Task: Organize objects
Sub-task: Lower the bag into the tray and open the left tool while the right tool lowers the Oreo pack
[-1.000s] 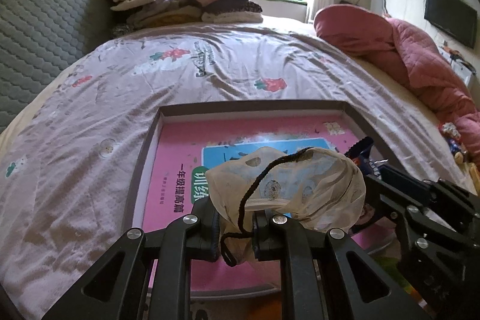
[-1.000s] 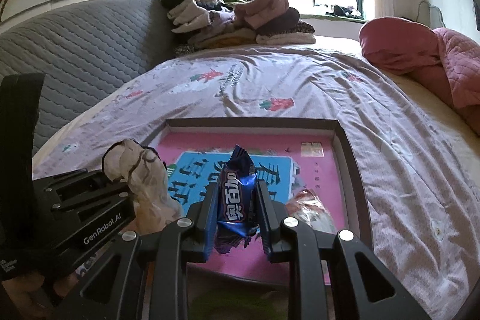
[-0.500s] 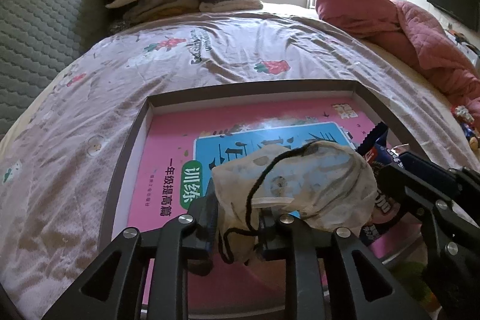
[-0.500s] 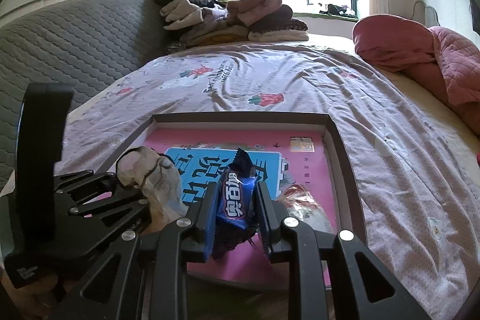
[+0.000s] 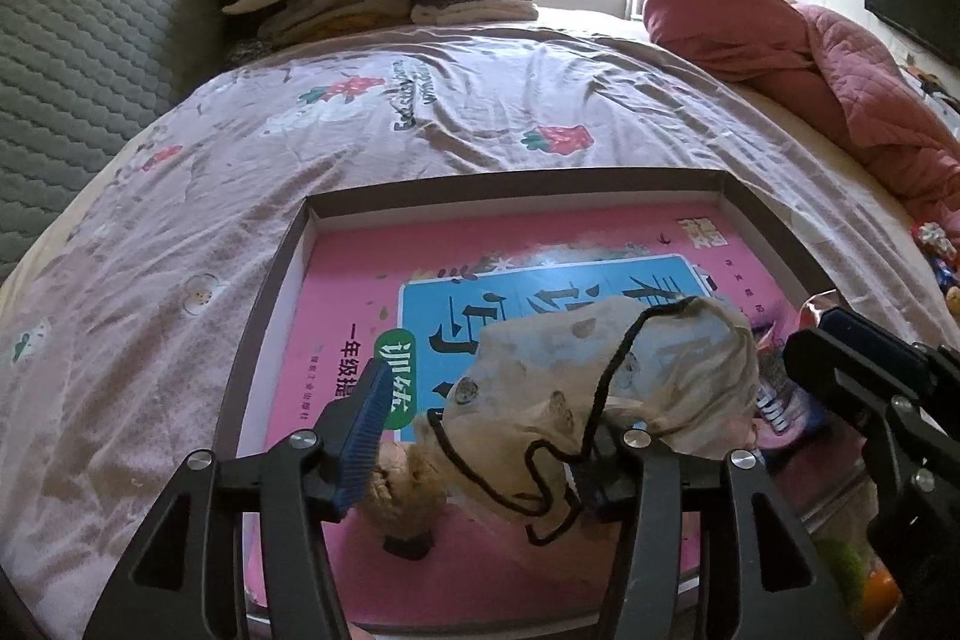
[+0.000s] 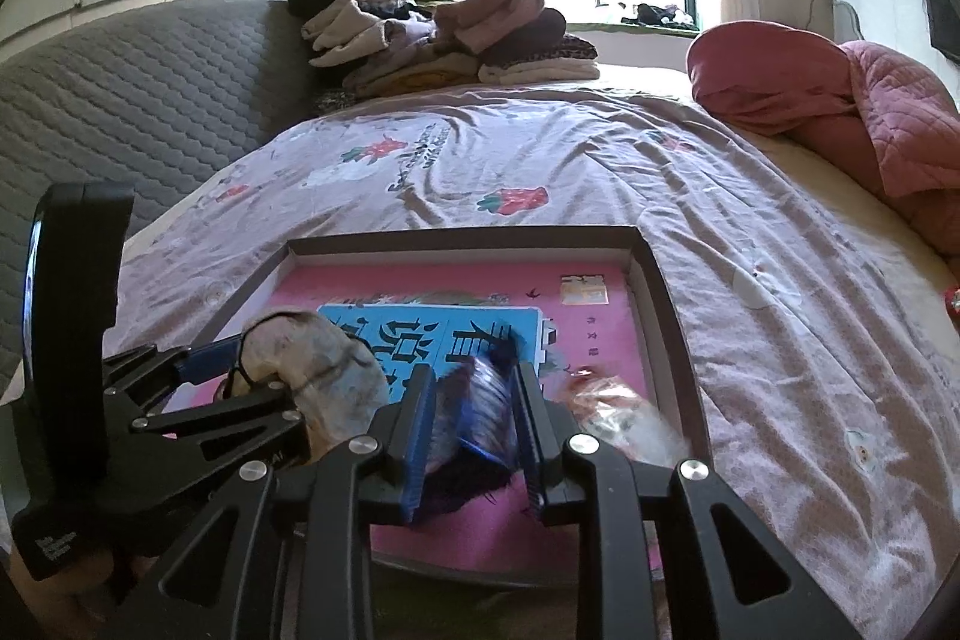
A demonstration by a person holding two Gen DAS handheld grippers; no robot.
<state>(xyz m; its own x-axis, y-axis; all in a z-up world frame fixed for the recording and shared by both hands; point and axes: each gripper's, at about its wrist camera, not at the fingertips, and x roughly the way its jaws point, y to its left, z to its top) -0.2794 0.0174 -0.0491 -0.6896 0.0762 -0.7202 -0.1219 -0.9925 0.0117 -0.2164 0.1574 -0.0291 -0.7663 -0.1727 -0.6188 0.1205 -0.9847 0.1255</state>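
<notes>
Pouch (image 5: 606, 382): beige cloth with a black drawstring, lying over the pink book (image 5: 336, 316) inside the tray (image 5: 264, 280). It sits between the fingers of the left tongs (image 5: 480, 436), which stand wide apart; the left blue pad is clear of the cloth, while the pouch leans against the right finger. In the right wrist view the pouch (image 6: 312, 370) shows just left of the right tongs (image 6: 474, 418), resting against the left tongs' frame.

Snack packet (image 6: 486, 400): blue wrapper, blurred, set upright between the pads of the right tongs. The gap is narrow, but the blur hides whether the pads press the wrapper. A clear wrapper (image 6: 618, 412) lies just right of these tongs, near the tray's right wall.

Surroundings: the tray rests on a bed (image 6: 540, 160) with a strawberry-print sheet; folded clothes (image 6: 438, 34) are stacked at the far end and a red quilt (image 6: 840, 100) lies at the right.
</notes>
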